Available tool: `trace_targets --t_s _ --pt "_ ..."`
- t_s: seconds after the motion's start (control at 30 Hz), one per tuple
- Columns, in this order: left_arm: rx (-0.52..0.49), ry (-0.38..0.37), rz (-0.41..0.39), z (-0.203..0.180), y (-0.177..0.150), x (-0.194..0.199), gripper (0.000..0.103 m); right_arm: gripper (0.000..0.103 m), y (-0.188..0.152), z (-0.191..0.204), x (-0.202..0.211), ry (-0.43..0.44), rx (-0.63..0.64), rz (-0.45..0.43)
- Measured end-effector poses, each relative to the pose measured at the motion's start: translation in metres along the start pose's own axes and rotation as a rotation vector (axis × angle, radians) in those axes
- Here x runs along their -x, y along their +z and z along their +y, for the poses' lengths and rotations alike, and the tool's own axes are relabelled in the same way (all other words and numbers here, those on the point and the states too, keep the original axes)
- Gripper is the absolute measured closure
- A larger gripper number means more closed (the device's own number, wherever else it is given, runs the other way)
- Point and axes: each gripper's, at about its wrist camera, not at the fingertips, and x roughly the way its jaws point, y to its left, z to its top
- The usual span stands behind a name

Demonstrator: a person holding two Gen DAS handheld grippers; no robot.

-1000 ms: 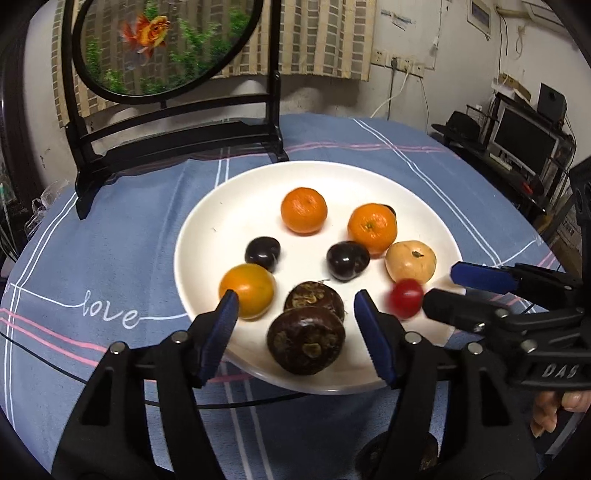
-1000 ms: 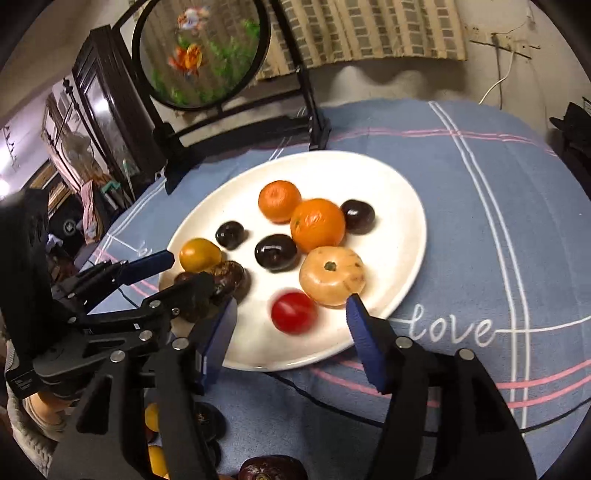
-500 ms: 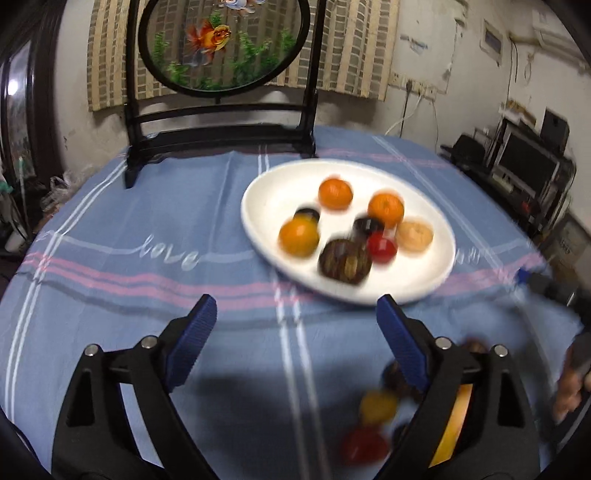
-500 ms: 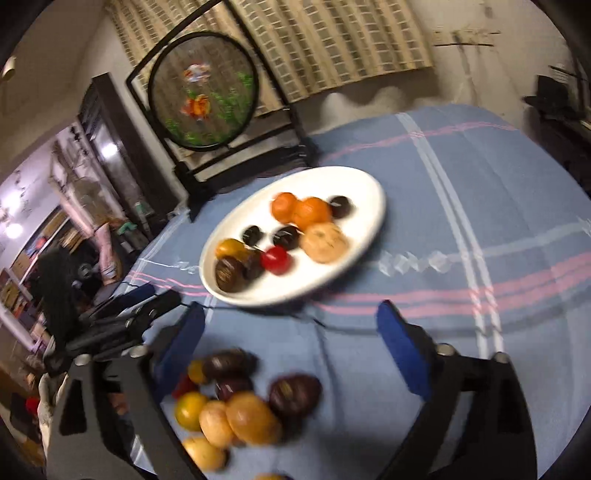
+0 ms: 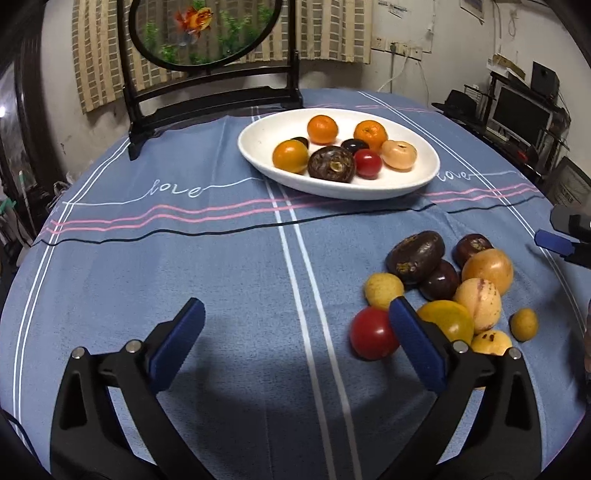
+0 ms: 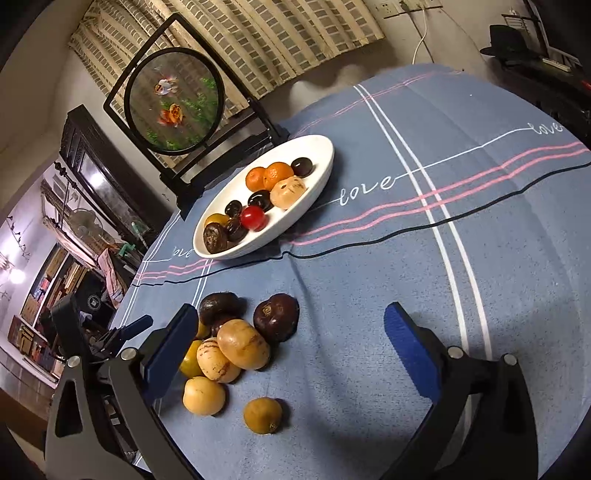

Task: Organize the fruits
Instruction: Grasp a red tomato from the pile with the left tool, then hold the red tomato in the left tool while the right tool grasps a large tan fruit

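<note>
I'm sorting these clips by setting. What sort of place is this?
Probably a lived-in home, a living or dining room. A table under a blue tablecloth holds a plate of fruit, a round goldfish screen stands behind it, and a monitor sits on a cluttered desk by the wall.

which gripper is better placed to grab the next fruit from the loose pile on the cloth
Probably the right gripper: its open jaws have just widened, empty, and the pile's tan fruit and dark fruit lie between its fingers. The left gripper, also open, faces bare tablecloth, pile off to its side.
</note>
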Motion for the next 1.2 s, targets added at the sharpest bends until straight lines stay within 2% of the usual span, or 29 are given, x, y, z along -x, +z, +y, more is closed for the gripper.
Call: trace_targets --t_s 0.07,0.13,0.27,0.33,0.4,0.47,0.5,0.73,0.87,0.97,1.1,1.13,1.2 --pt "-0.037 -0.042 0.017 -0.008 -0.001 -0.001 0.002 0.002 -0.001 0.0 0.0 -0.005 0.004 0.006" --pt "-0.069 -0.031 0.021 -0.014 -0.002 0.0 0.002 0.002 -0.001 0.0 -0.002 -0.004 0.007 0.013" --pt "-0.028 -0.091 0.086 -0.005 -0.004 -0.013 0.004 0.002 -0.002 0.002 -0.003 -0.007 0.017 0.018" --pt "-0.012 -0.151 0.092 -0.003 -0.004 -0.014 0.019 0.002 -0.003 0.001 -0.004 -0.009 0.014 0.021" --pt "-0.043 -0.165 0.074 -0.01 -0.005 -0.009 0.054 0.002 -0.002 0.001 -0.004 -0.011 0.014 0.017" --pt "-0.087 -0.172 0.077 -0.02 -0.005 -0.01 0.068 0.002 -0.003 0.003 -0.004 -0.007 0.022 0.019" --pt "-0.093 -0.18 0.084 -0.022 -0.005 -0.012 0.071 0.002 -0.002 0.003 -0.004 -0.005 0.026 0.021" --pt "-0.077 -0.186 0.092 -0.021 -0.004 -0.015 0.071 0.002 -0.006 0.007 -0.013 0.04 0.056 0.076" --pt "-0.004 -0.127 0.09 -0.004 -0.003 -0.016 0.072 0.002 -0.005 0.002 -0.017 0.039 0.031 0.086" --pt "-0.004 -0.11 0.089 -0.003 -0.002 -0.016 0.071 0.002 -0.002 0.002 -0.017 -0.036 0.055 0.063" --pt "-0.02 -0.096 0.089 -0.006 -0.002 -0.017 0.071 0.002 0.006 0.021 -0.02 -0.178 0.221 0.028" --pt "-0.019 -0.097 0.089 -0.005 -0.002 -0.017 0.071 0.002 0.006 0.024 -0.022 -0.174 0.245 0.042" --pt "-0.021 -0.096 0.089 -0.005 -0.003 -0.017 0.071 0.002 0.005 0.023 -0.023 -0.053 0.227 0.08"
